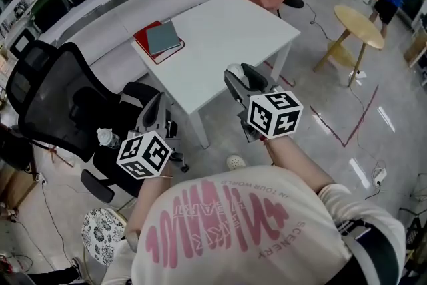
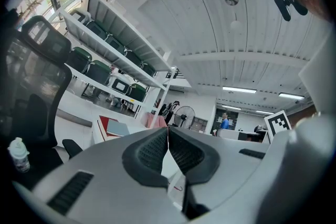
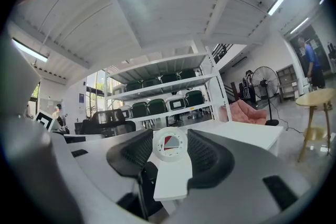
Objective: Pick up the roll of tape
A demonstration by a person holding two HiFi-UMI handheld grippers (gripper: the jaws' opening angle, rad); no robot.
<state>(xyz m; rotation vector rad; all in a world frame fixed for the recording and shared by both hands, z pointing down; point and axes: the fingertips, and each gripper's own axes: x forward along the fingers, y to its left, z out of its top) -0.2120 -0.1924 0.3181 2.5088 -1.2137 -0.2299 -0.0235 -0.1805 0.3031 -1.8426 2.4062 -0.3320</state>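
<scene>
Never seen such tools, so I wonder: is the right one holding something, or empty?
Holding. In the right gripper view, the right gripper's jaws press on both sides of a white roll of tape.

Your left gripper [image 2: 168,148] points level ahead of you, its jaws pressed together with nothing between them. Your right gripper [image 3: 169,147] also points level and reaches a little farther forward. Its jaws stand apart and are clamped on the tape [image 3: 171,157], which sits upright between the pads. Your right forearm [image 1: 297,160] stretches out bare from its sleeve. Your left arm is mostly hidden beneath your chest.
</scene>
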